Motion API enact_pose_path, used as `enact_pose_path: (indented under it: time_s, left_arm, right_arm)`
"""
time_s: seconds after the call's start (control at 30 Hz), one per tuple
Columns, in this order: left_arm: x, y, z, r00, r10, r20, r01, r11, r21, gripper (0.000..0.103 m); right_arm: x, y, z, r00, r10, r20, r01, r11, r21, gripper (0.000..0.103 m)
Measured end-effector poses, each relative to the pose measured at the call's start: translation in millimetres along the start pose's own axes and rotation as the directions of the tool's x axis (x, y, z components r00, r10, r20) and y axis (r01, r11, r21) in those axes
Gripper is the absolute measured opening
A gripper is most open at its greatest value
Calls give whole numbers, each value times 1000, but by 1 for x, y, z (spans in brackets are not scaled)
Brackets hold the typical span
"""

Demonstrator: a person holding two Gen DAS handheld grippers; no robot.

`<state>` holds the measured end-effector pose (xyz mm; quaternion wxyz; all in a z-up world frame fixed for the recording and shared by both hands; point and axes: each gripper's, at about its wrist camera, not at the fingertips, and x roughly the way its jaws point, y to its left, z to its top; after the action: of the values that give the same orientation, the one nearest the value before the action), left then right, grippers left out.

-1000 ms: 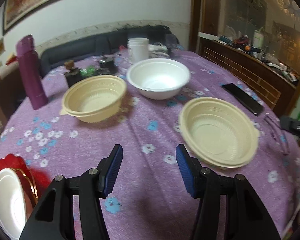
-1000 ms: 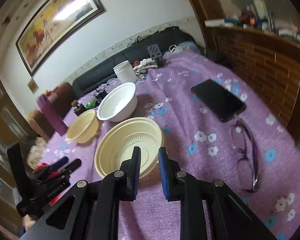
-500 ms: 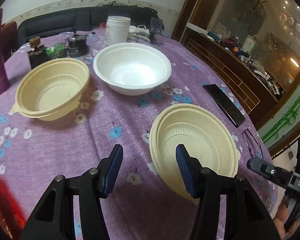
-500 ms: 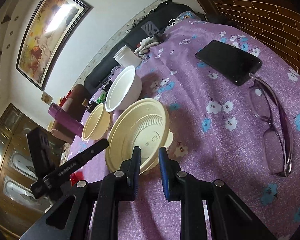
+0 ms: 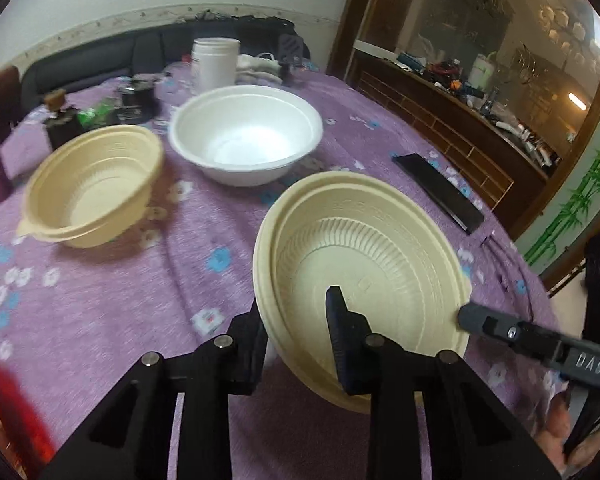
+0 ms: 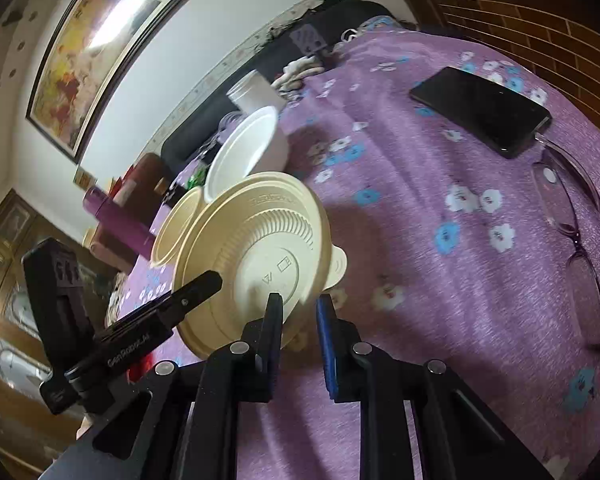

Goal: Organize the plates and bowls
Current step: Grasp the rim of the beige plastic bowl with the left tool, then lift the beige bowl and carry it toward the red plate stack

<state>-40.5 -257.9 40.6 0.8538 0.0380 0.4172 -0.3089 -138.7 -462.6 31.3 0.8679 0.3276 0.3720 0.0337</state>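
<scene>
A shallow cream bowl [image 5: 364,264] hangs tilted above the purple cloth, its underside [image 6: 252,240] facing the right wrist view. My right gripper [image 6: 300,312] is shut on its near rim beside the small tab. My left gripper [image 5: 296,328] straddles the opposite rim, one finger inside the bowl and one behind the wall, and its jaws are closing on it. One finger [image 5: 500,328] of the right gripper shows at the bowl's right edge. A deeper cream bowl [image 5: 96,188] and a white bowl [image 5: 246,132] rest further back on the table.
A black phone [image 6: 484,112] and purple glasses [image 6: 580,240] lie on the right side of the cloth. A white jar [image 5: 216,62], small dark bottles [image 5: 60,120] and a purple flask [image 6: 116,220] stand at the back. Something red [image 5: 4,400] blurs at the lower left.
My left gripper swung right from bare cloth onto the cream bowl and narrowed around its rim. The bowl, in the right gripper's hold, tipped up off the cloth.
</scene>
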Motion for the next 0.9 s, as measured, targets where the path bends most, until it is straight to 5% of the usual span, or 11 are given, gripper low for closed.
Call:
enact_pose_path:
  time_s: [0.3, 0.5, 0.9]
  left_arm:
    - [-44, 40, -53, 992, 125, 8, -124, 989, -75, 28]
    - [-48, 50, -56, 988, 138, 67, -132, 987, -89, 44]
    - [-53, 57, -56, 980, 121, 155, -100, 986, -137, 36]
  right_arm:
    - [26, 51, -30, 994, 44, -105, -59, 987, -148, 20]
    - [32, 68, -41, 999, -23, -39, 12, 966, -260, 23]
    - [29, 72, -47, 998, 11, 59, 8, 950, -313, 24]
